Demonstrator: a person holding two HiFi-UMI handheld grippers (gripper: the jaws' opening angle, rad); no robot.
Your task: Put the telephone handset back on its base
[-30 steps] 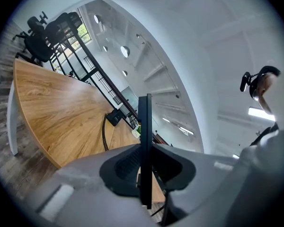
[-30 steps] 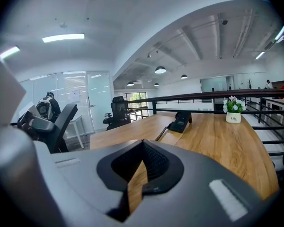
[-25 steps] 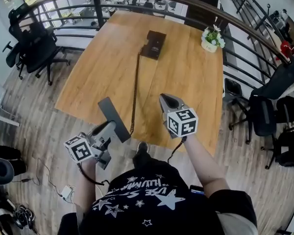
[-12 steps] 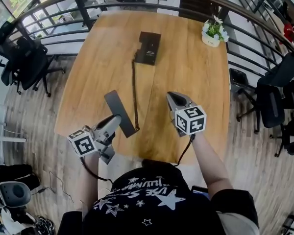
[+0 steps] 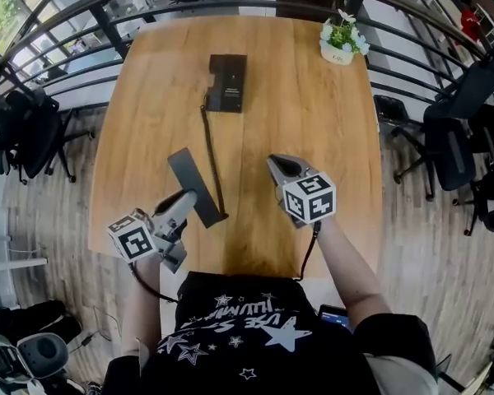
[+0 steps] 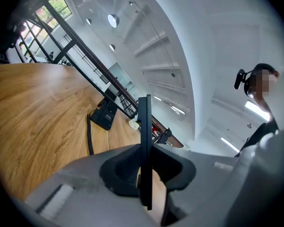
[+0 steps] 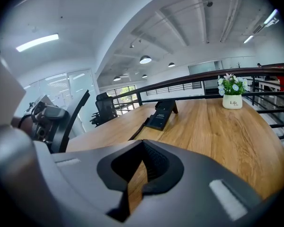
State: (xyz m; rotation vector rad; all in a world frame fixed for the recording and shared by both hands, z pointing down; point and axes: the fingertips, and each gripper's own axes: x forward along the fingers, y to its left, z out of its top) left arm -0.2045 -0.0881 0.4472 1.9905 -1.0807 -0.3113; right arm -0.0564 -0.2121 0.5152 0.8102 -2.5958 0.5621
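Black and flat, the telephone handset (image 5: 193, 186) is clamped edge-on between the jaws of the left tongs (image 5: 184, 200), over the table (image 5: 321, 130) near its near edge, towards the left corner. Its base (image 5: 227, 82) is seen well apart, by the far edge, and is joined to it by a coiled cord (image 5: 212, 159). The right tongs (image 5: 278, 164) are held closed on nothing, near the near edge, right of the handset.

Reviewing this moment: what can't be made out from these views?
Handset: left gripper view shows only its thin edge; head view is too small to tell the earpiece side.
Base: too small in head view to see its cradle; low and oblique in both gripper views.
Table: near edge hidden by the person's torso in head view.
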